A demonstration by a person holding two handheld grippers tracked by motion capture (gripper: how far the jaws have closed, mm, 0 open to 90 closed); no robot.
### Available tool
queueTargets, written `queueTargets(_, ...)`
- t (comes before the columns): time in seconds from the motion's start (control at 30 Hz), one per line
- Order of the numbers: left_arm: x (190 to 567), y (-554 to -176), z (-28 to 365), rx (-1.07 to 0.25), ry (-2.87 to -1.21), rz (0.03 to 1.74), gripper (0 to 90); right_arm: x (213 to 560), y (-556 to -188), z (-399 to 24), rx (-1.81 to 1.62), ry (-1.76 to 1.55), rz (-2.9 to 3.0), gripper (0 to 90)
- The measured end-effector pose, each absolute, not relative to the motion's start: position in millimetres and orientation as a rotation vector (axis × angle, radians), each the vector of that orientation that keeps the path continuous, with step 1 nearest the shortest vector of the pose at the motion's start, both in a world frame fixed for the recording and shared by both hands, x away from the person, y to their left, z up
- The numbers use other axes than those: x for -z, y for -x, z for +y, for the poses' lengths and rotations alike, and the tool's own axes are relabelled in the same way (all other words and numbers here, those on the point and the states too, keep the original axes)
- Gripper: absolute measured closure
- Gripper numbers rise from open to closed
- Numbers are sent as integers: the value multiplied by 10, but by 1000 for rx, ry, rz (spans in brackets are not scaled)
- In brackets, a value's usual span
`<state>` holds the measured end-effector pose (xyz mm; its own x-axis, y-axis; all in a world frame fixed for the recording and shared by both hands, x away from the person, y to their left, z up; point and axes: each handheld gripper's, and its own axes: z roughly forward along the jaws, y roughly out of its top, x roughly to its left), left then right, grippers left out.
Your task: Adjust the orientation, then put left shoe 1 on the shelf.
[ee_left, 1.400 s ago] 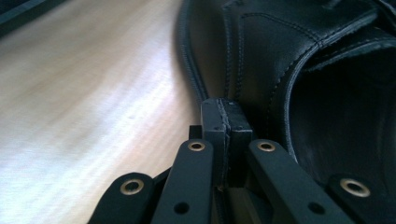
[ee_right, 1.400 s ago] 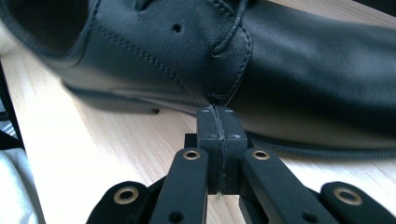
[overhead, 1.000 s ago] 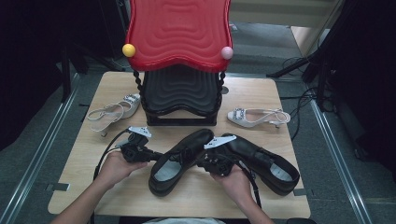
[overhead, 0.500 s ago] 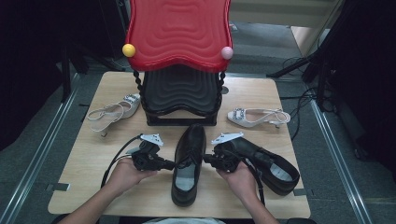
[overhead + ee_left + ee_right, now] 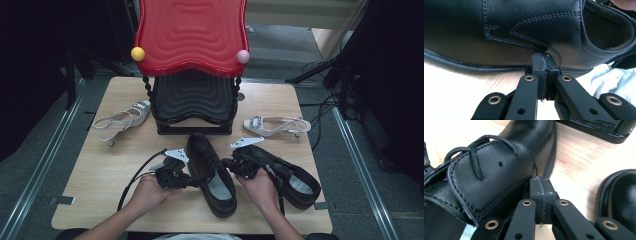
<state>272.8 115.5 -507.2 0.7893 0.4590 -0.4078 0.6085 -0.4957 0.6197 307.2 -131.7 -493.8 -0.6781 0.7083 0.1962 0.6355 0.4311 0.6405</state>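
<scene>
A black leather lace-up shoe point(image 5: 212, 172) lies in the middle of the wooden table point(image 5: 100, 170), toe toward the rack. My left gripper point(image 5: 196, 181) is shut with nothing in it, its tips against the shoe's left side. In the left gripper view the closed jaws of the left gripper point(image 5: 545, 58) touch the shoe point(image 5: 524, 27) just above the sole. My right gripper point(image 5: 226, 163) is also shut and empty, pressed on the shoe's other side. In the right gripper view the right gripper point(image 5: 540, 183) meets the shoe point(image 5: 489, 180) by the laces.
A second black shoe point(image 5: 292, 177) lies right of my right hand; its toe point(image 5: 621, 195) is close to that gripper. A black and red shoe rack point(image 5: 192, 100) stands behind. Two silver sandals point(image 5: 120, 120) point(image 5: 275, 125) lie at either side of the rack.
The middle shoe has swung from lying slantwise to pointing at the rack and shifted right. Both hands moved with it, the left hand further to the right.
</scene>
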Motion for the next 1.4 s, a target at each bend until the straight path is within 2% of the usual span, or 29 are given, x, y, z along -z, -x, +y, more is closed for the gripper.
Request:
queueTargets(0.1, 5069, -2754, 1227, 267, -2177, 782, 744, 4929, -3087, -1359, -1090, -1230, 2569, 887)
queueTargets(0.17, 5021, -2768, 1313, 277, -2158, 785, 684, 4882, -3084, -1409, -1138, -1227, 2559, 840)
queueTargets(0.33, 4941, -2783, 1431, 238, -2151, 790, 572, 4799, -3047, -1466, -1178, -1228, 2554, 777)
queueTargets(0.43, 4898, -2793, 1523, 214, -2121, 783, 539, 4756, -3018, -1504, -1187, -1229, 2559, 747)
queueTargets(0.57, 4873, -2798, 1604, 200, -2100, 780, 506, 4684, -2974, -1564, -1200, -1221, 2573, 752)
queueTargets(0.7, 4852, -2792, 1641, 150, -2089, 771, 507, 4648, -2904, -1605, -1188, -1225, 2592, 739)
queueTargets(0.9, 4799, -2808, 1683, 164, -2096, 794, 506, 4612, -2831, -1642, -1190, -1229, 2605, 718)
queueTargets(0.97, 4749, -2806, 1686, 142, -2109, 806, 570, 4579, -2795, -1661, -1197, -1238, 2607, 706)
queueTargets(1.0, 4722, -2813, 1698, 155, -2100, 806, 570, 4579, -2795, -1661, -1197, -1238, 2607, 706)
queueTargets(1.03, 4652, -2817, 1716, 124, -2083, 803, 656, 4549, -2774, -1678, -1206, -1240, 2611, 700)
queueTargets(1.07, 4652, -2817, 1716, 124, -2083, 803, 700, 4531, -2760, -1684, -1209, -1241, 2612, 694)
queueTargets(1.1, 4615, -2824, 1726, 109, -2085, 792, 700, 4531, -2760, -1684, -1209, -1241, 2612, 694)
queueTargets(1.17, 4526, -2856, 1742, 87, -2077, 789, 768, 4457, -2706, -1696, -1216, -1249, 2617, 675)
queueTargets(1.4, 4173, -2970, 1778, 62, -2075, 771, 799, 4343, -2581, -1624, -1200, -1241, 2680, 636)
